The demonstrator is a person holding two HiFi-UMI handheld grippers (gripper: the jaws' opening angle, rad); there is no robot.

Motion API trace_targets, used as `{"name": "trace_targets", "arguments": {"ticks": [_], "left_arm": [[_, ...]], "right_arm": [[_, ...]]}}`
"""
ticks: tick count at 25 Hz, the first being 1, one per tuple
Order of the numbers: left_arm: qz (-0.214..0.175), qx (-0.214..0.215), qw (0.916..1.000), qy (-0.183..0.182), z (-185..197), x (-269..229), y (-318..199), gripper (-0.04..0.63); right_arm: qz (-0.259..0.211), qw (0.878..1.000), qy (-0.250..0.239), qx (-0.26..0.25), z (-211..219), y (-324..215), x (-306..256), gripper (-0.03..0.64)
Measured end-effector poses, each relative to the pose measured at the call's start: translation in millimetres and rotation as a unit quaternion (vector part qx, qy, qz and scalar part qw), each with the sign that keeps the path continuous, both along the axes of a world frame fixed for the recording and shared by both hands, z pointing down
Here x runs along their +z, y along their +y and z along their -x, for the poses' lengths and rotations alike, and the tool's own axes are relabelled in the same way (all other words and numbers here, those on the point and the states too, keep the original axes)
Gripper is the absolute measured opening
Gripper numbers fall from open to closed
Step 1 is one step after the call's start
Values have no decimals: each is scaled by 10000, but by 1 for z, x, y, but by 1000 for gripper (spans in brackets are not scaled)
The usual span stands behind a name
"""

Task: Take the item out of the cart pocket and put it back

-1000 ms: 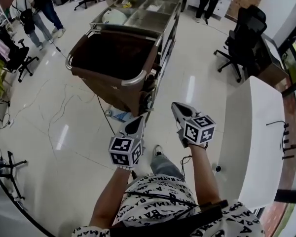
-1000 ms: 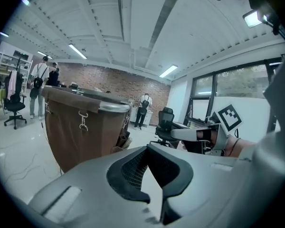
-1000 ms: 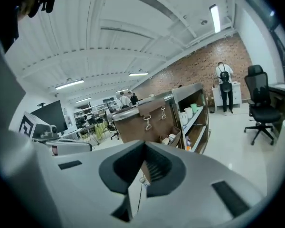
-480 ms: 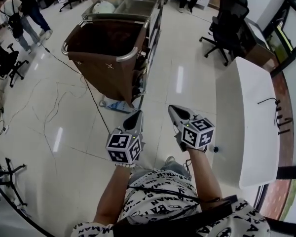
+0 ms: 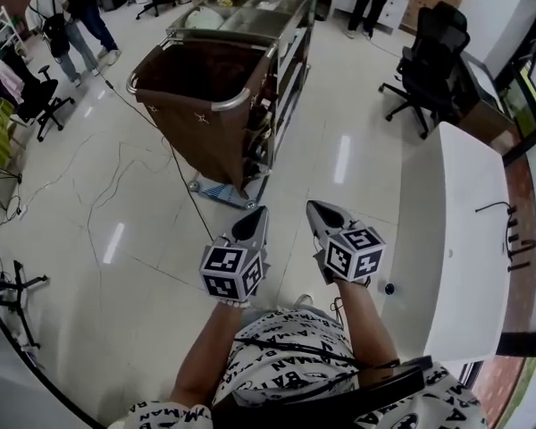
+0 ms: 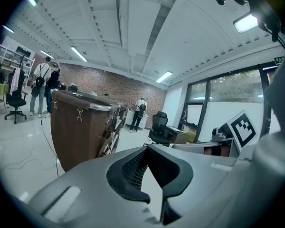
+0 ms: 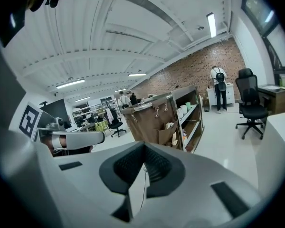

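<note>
The service cart (image 5: 216,105) stands ahead on the floor, with a brown bag at its near end and a steel top behind. Brown side pockets (image 7: 168,132) hang on its shelf side, with light items poking out; what they are is too small to tell. The same pockets (image 6: 109,131) show in the left gripper view. My left gripper (image 5: 257,214) and right gripper (image 5: 314,207) are held side by side in front of the person, well short of the cart. Both are shut and empty, and both point toward the cart.
A long white desk (image 5: 456,231) runs along the right. A black office chair (image 5: 433,61) stands beyond it. A cable (image 5: 174,164) trails over the floor to the cart's foot, by a blue-and-white thing (image 5: 216,192). People stand at the back; another chair (image 5: 36,96) is at left.
The person has stepped along the floor and the view has swung. Both grippers travelled with them, still shut and side by side. The cart stays ahead, out of reach.
</note>
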State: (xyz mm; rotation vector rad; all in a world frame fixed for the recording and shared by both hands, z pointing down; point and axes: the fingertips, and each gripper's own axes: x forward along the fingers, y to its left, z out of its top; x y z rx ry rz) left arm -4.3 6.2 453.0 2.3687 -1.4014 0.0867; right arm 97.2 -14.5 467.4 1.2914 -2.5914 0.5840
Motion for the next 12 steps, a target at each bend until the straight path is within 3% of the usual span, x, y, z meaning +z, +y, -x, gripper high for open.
{"name": "trace_targets", "arguments": {"ticks": [12], "left_arm": [[55,-139,9998,-115,-22,5,11,2]], "right_arm": [[-81,9998,-172,66,-35,1,-4,3]]}}
